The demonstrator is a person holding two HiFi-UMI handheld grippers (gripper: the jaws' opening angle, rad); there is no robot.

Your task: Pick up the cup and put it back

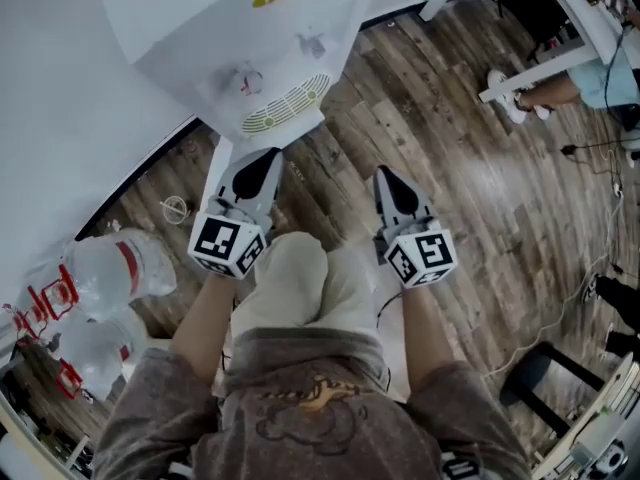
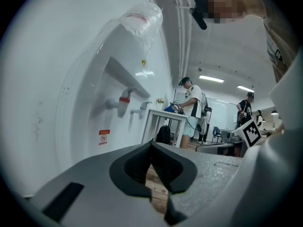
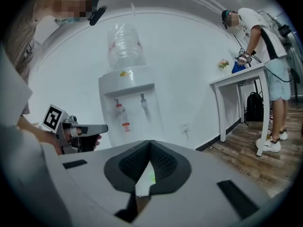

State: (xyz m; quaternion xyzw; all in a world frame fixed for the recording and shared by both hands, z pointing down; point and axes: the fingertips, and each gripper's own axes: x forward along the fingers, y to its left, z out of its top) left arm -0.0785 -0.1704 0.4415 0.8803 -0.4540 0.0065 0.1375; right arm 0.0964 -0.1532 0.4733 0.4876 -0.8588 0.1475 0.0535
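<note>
Cup: not seen in any view. It is not on the floor, nor on the grille of the water dispenser [image 1: 230, 28], nor in either tool, so its place cannot be told.

Left tool [image 2: 151, 148]: clenched, tips meeting, nothing between them. It points almost level at the dispenser's front, below the red tap [image 2: 124, 102].

Right tool [image 3: 150, 148]: clenched likewise and empty, aimed at the same front from a little further off.

Setting: the dispenser stands at the wall edge of the wooden floor [image 1: 470, 188]. Its drip grille [image 1: 285, 103] lies just ahead of both tools. Empty water bottles [image 1: 120, 263] lie on the floor at the left edge. A white desk [image 3: 236, 77] stands along the wall to the right, with another person [image 3: 265, 41] at it.

Hazards, as judged:
- Neither tool can take a cup until it is released. A clenched tip pushed at a light cup would likely tip it or slide it away.
- If the cup sits under the taps, a high approach could strike a tap lever and start water.
- A thin cup may buckle if squeezed hard.
- A sideways swing of the left arm could knock the bottles.
</note>
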